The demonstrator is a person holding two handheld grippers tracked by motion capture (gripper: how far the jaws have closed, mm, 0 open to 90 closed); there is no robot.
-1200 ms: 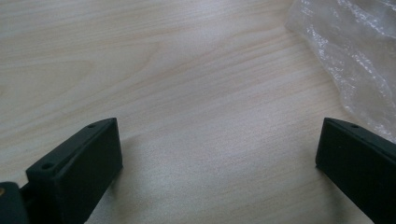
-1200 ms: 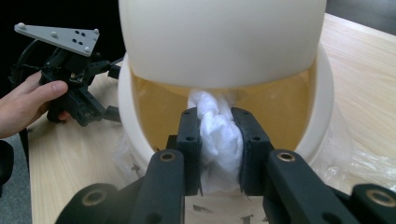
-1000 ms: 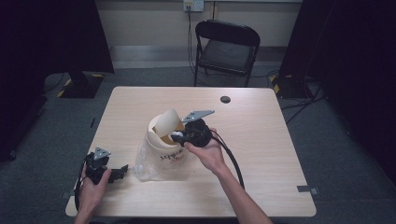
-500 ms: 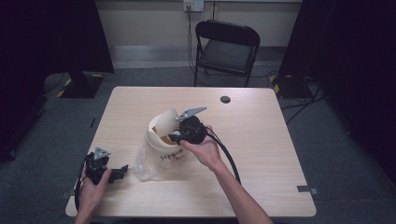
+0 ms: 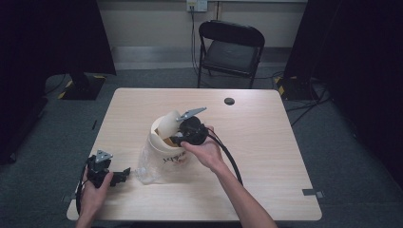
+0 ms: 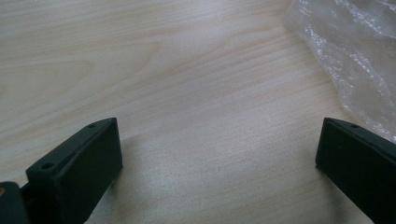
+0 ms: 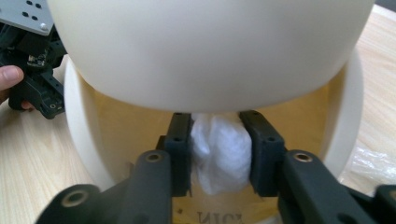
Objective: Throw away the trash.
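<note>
Inside the cream bin (image 7: 210, 56), the right hand-held gripper (image 7: 215, 126), its jaws just opening, flanks a white wad (image 7: 218, 154); the left hand-held gripper (image 6: 219, 149) rests open on the desk (image 6: 187, 70).

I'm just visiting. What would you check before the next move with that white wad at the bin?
1. White wad inside the bin's mouth: ok, it sits under the tilted swing lid.
2. Right hand-held gripper released: not ok. Its jaws have just been opening, but the wad between them touches both pads.
3. Bin upright on the table: ok.
4. Left hand-held gripper out of the way: ok, it is open and low near the table's edge.
5. Clear plastic bag free of the bin: cannot tell, since it lies against the base.
</note>
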